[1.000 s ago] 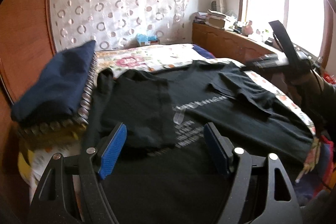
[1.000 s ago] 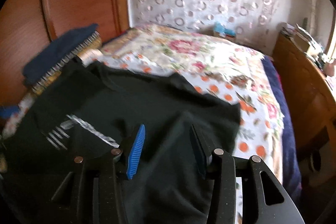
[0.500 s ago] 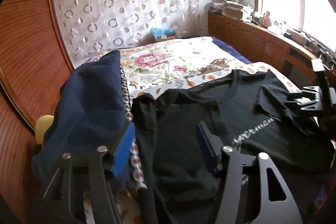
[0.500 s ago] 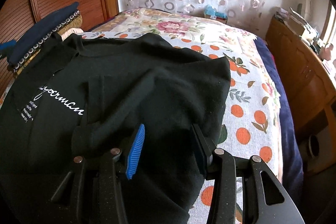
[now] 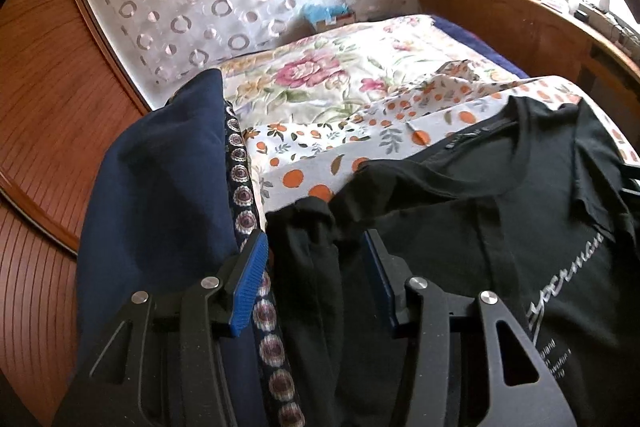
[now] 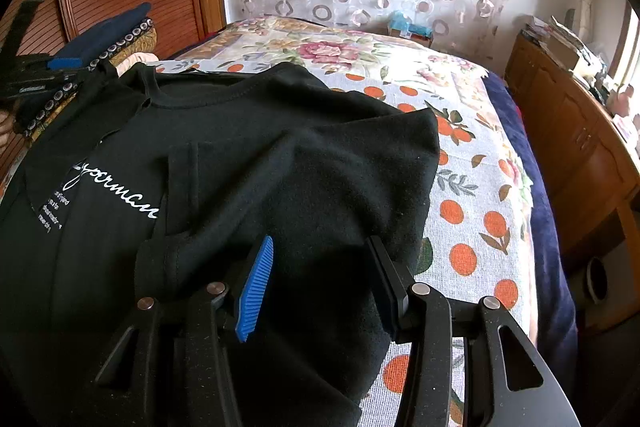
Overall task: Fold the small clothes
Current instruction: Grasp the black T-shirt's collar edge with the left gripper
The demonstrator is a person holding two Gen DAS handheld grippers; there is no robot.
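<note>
Black T-shirt (image 6: pixel 248 155) lies face-up on the bed (image 6: pixel 472 211), collar toward 11 o'clock in right wrist view, its right sleeve folded in over the chest print. Right gripper (image 6: pixel 320 279) hangs over that folded part, jaws apart, cloth under them but pads not pressing it. Left gripper (image 5: pixel 316 279) is at the shirt's other sleeve, bunched at 6 o'clock in left wrist view; jaws closing w/ the bunched sleeve between them, pads not yet on it. Navy folded cloth (image 5: pixel 160 195) just beside, at 9 o'clock, on a patterned pile.
</note>
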